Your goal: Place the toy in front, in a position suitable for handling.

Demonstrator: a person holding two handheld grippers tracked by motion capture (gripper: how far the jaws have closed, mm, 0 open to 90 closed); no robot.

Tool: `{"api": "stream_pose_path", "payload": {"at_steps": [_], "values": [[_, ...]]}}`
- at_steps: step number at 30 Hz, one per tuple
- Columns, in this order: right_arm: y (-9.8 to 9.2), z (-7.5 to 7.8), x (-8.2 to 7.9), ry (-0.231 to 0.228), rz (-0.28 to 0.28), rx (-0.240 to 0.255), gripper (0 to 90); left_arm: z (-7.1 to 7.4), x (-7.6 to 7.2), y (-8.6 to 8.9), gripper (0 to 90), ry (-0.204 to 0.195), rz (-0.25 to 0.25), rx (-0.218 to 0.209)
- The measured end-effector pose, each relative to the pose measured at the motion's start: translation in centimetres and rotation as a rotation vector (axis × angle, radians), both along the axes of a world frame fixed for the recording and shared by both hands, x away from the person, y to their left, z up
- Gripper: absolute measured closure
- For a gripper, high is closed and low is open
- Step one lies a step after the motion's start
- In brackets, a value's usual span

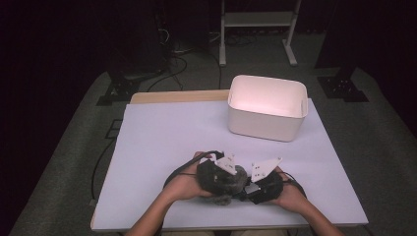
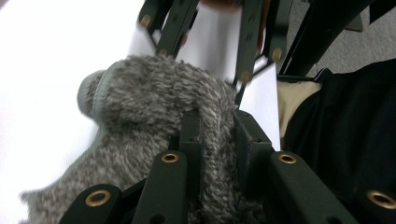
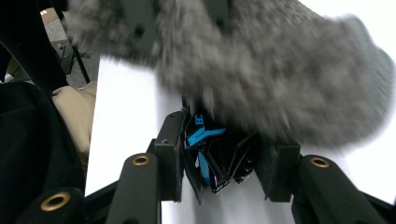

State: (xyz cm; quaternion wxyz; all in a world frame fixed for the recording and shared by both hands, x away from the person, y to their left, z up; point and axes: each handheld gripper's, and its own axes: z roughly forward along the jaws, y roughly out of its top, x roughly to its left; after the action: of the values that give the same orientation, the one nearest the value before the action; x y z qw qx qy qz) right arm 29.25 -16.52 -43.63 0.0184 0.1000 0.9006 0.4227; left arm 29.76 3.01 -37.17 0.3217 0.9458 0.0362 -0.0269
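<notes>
Fuzzy grey sock (image 2: 154, 98) sits clamped in left gripper (image 2: 217, 135); right gripper (image 3: 219, 158) pinches seemingly black-and-blue tags (image 3: 210, 149).

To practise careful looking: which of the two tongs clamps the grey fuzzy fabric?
The left tongs: their jaws pinch the grey fuzzy fabric, whereas the right tongs hold a black folded piece with blue markings.
</notes>
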Motion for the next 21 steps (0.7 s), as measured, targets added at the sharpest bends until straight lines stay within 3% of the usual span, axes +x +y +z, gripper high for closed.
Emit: {"api": "stream_pose_path", "payload": {"at_steps": [2, 6, 10, 11, 12, 13, 15, 21], "values": [[0.0, 0.0, 0.0, 0.001, -0.001, -0.001, 56.8, -0.1, 0.1, -0.6, 75.1, -0.001, -0.008, 0.013], [0.0, 0.0, 0.1, 0.009, -0.001, 0.004, 56.8, -0.1, 0.3, 0.3, 75.1, 0.006, 0.002, 0.01], [-0.1, 0.0, 0.1, 0.011, 0.0, 0.004, 56.8, -0.2, 0.3, 2.4, 75.1, 0.01, 0.037, 0.001], [-0.1, -0.1, 0.1, 0.005, 0.004, 0.003, 56.8, -0.1, 0.4, 3.8, 75.0, 0.003, 0.064, 0.01], [-0.1, -0.1, 0.1, 0.005, 0.004, 0.003, 56.8, -0.1, 0.4, 3.8, 75.0, 0.003, 0.064, 0.01], [0.0, -0.1, 0.1, 0.009, 0.0, 0.007, 56.8, 0.0, 0.5, 5.2, 75.0, 0.009, 0.1, 0.001], [0.0, -0.1, 0.1, 0.009, 0.001, 0.006, 56.8, 0.1, 0.5, 6.4, 75.0, 0.008, 0.125, -0.003], [0.0, 0.0, 0.2, 0.012, 0.001, 0.005, 56.8, 0.2, 0.4, 9.4, 74.6, 0.005, 0.184, 0.004]]}}
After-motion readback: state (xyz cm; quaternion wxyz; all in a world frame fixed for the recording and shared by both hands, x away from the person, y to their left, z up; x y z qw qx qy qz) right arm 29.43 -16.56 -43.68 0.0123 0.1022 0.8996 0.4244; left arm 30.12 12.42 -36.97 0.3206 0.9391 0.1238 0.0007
